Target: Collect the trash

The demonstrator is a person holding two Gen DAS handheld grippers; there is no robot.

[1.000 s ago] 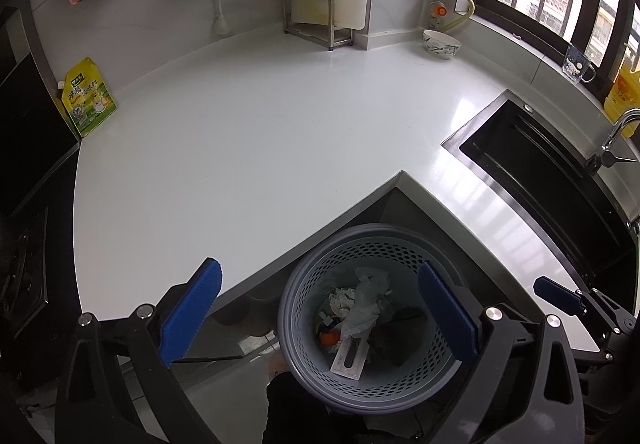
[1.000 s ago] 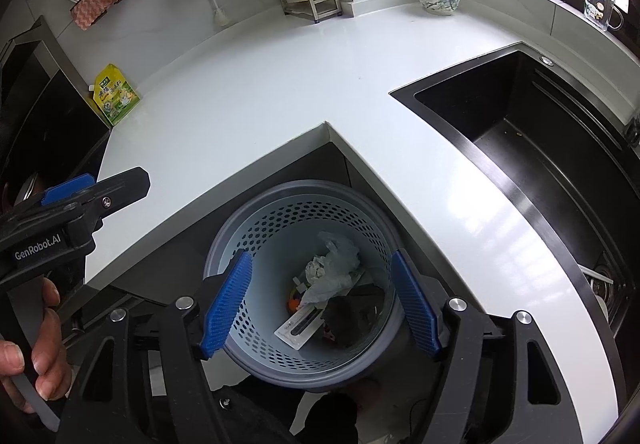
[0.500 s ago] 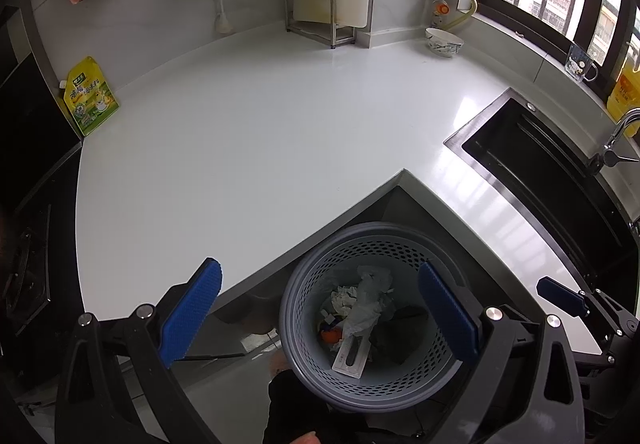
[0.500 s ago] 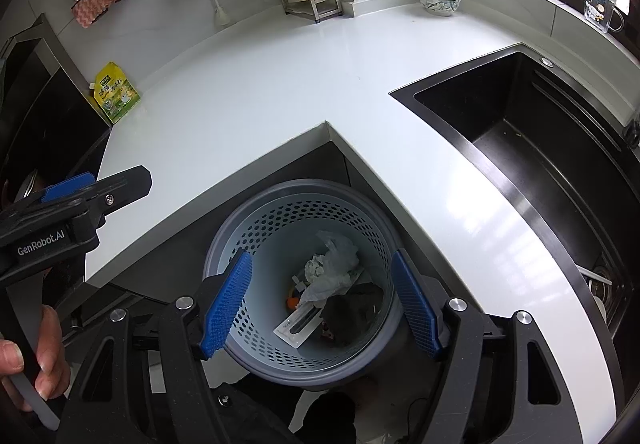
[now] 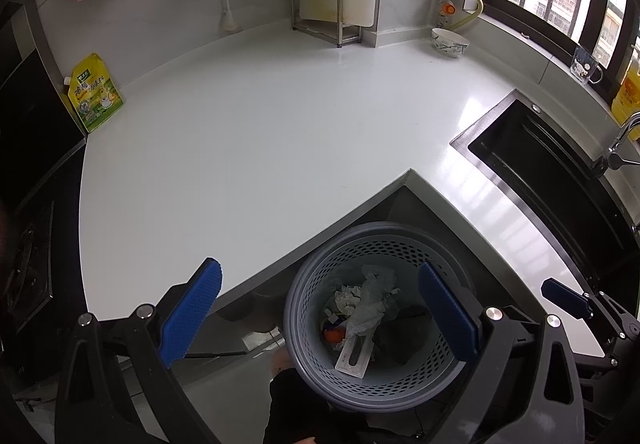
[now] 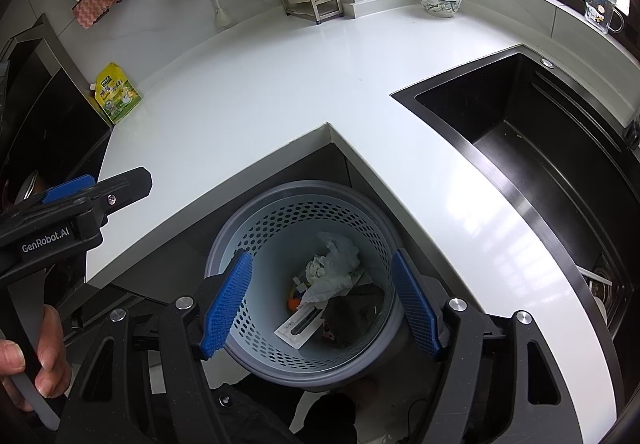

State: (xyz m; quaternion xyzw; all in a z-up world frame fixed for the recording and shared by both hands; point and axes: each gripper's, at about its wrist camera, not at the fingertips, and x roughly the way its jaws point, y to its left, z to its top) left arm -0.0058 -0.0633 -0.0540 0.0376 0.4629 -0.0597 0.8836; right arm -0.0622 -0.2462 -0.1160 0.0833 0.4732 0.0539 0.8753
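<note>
Grey perforated bin (image 6: pixel 304 211) holds white crumpled paper (image 6: pixel 332 268) with an orange scrap (image 6: pixel 294 303) at its 8 o'clock. Blue dimpled pads (image 6: pixel 228 298) on black grippers. White counter (image 5: pixel 256 147), black sink (image 6: pixel 540 147), yellow-green pouch (image 5: pixel 94 93), pink zigzag cloth (image 6: pixel 102 1), white bowl with blue pattern (image 6: pixel 439 3).

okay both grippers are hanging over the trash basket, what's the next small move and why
Probably draw both back and finish. The left gripper and right gripper stand open with nothing between the pads, crumpled paper lies in the perforated basket, and no loose trash shows on the countertop.

Glossy white countertop (image 5: pixel 256 147) — perforated plastic bin (image 5: pixel 316 284), crumpled paper (image 5: pixel 347 296) inside.
</note>
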